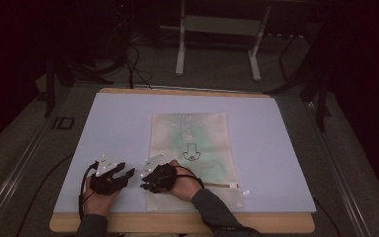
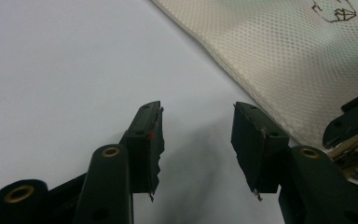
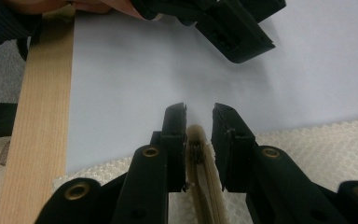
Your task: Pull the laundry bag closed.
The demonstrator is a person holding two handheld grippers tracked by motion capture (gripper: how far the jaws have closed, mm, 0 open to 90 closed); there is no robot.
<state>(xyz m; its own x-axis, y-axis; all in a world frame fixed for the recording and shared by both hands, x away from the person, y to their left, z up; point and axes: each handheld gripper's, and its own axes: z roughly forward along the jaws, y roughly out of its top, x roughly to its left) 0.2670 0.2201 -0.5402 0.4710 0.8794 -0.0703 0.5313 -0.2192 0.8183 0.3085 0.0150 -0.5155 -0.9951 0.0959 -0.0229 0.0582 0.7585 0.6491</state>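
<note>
Mesh bag [image 1: 191, 158] flat on mat [image 1: 118, 128], centre of frame, atop counter [image 1: 177, 223]. Left tongs [image 1: 118, 174] left of bag; right tongs [image 1: 149, 183] over bag's lower-left corner.

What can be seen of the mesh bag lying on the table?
The mesh bag is a flat, cream-white rectangle of fine netting with a greenish tint inside and a small dark line drawing near its middle. It lies flat on the pale blue mat, long side running away from the person. A zipper band runs along its near end, its pull lying at the right. The right tool straddles that band at the near left corner, jaws narrowly parted.
</note>
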